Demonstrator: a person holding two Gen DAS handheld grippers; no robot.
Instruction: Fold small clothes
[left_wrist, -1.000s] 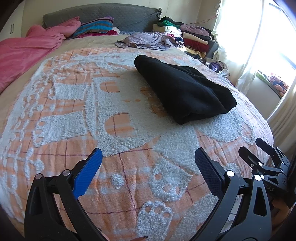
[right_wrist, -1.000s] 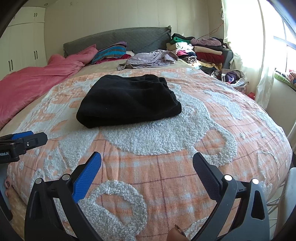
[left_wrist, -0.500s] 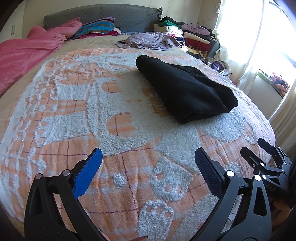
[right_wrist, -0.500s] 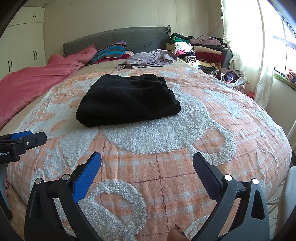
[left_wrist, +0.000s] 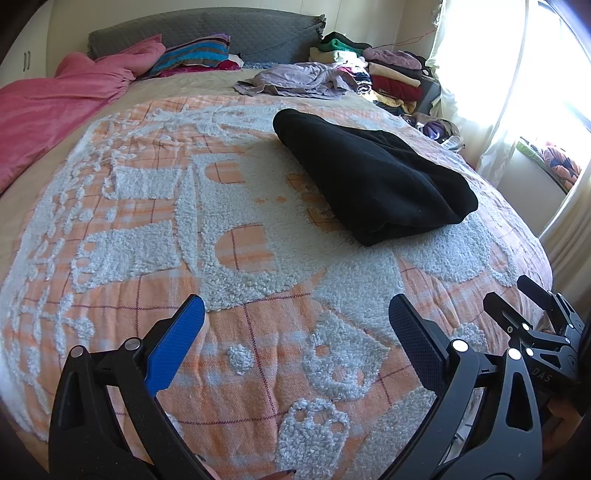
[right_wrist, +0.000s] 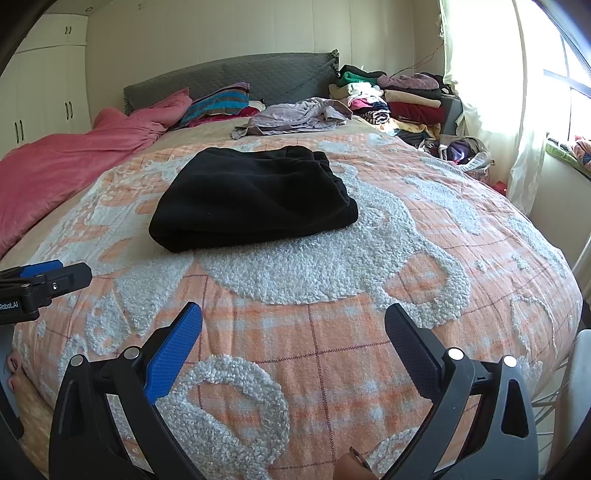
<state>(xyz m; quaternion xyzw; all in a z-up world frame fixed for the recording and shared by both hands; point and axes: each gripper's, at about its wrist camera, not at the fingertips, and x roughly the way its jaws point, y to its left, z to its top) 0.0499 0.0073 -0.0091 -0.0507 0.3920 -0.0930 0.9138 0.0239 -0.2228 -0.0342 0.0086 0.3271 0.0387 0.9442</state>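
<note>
A folded black garment (left_wrist: 373, 177) lies on the orange and white bedspread (left_wrist: 236, 258); it also shows in the right wrist view (right_wrist: 255, 199). My left gripper (left_wrist: 295, 314) is open and empty, held above the bedspread near the bed's front edge, well short of the garment. My right gripper (right_wrist: 293, 321) is open and empty too, nearer the foot of the bed. The right gripper shows at the right edge of the left wrist view (left_wrist: 535, 321); the left gripper shows at the left edge of the right wrist view (right_wrist: 40, 280).
A crumpled lilac garment (right_wrist: 295, 118) lies near the grey headboard (right_wrist: 236, 77). A pink duvet (right_wrist: 66, 162) covers the bed's left side. Stacked clothes (right_wrist: 399, 99) stand at the far right by a bright curtained window (right_wrist: 491, 74).
Both grippers have stayed open and drifted slightly back; the view of the garment has shifted only a little. The garment has not moved.
</note>
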